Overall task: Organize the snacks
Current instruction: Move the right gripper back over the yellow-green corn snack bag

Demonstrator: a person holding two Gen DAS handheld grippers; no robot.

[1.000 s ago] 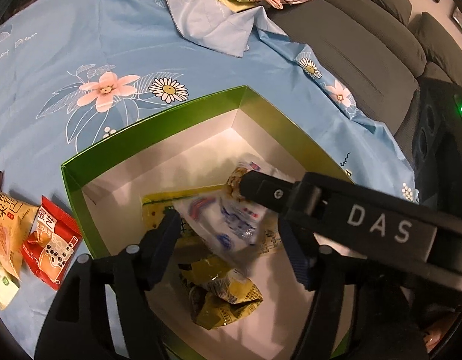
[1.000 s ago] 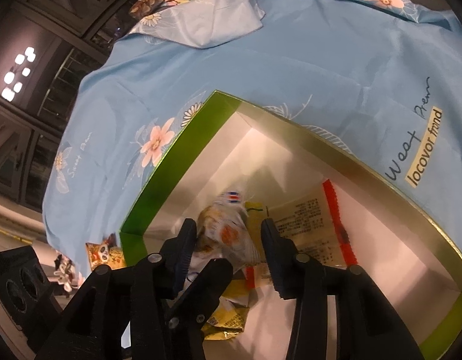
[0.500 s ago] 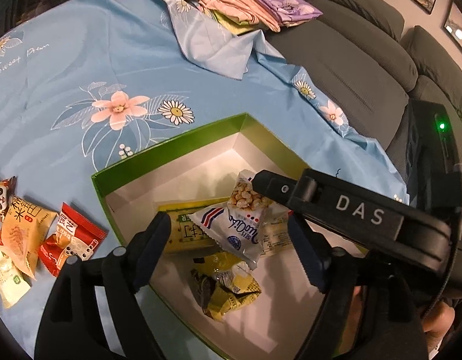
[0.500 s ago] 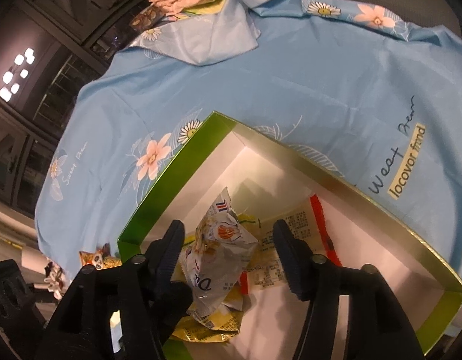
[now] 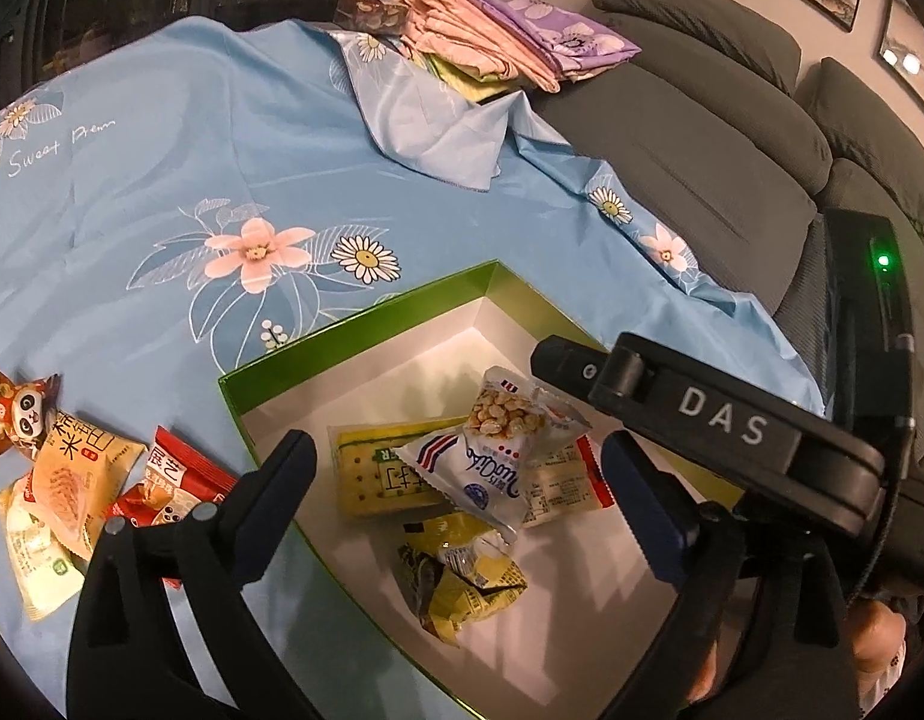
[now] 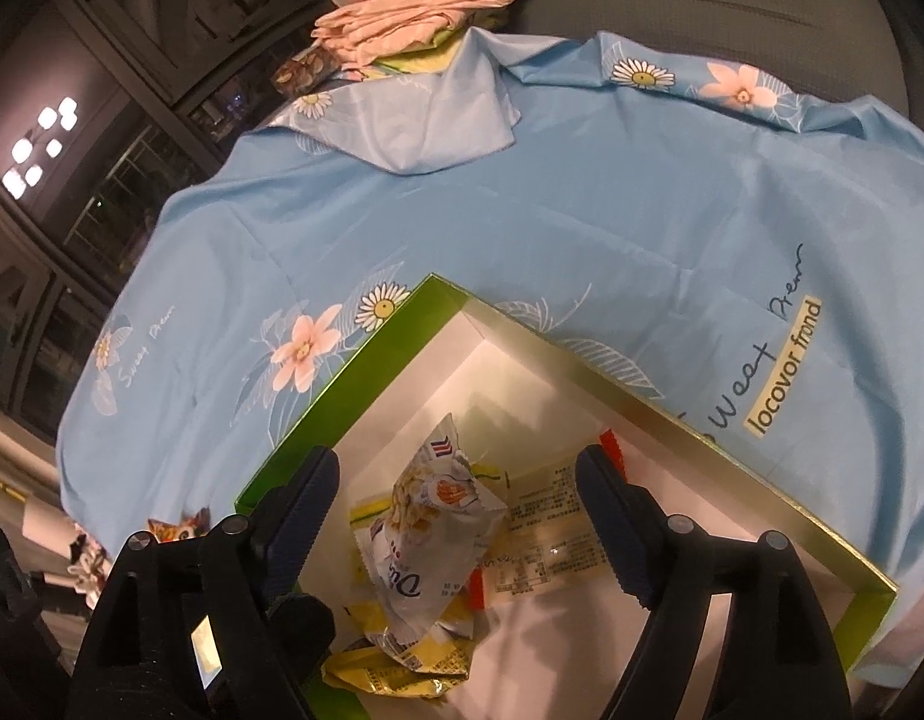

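Both grippers have let go: the left gripper (image 5: 462, 510) and right gripper (image 6: 462, 516) are opening wide over the green box (image 5: 354, 330), nothing between their pads. A white packet (image 5: 486, 468) now lies inside; more packets (image 5: 78, 492) wait on the blue cloth (image 5: 222, 168).

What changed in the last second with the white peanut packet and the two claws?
Both claws let go: the left claw and right claw had the white peanut packet between them, and their jaws are opening, pulled back upward. The packet now lies loose on the other snacks in the green box. The snacks on the blue cloth stayed put.
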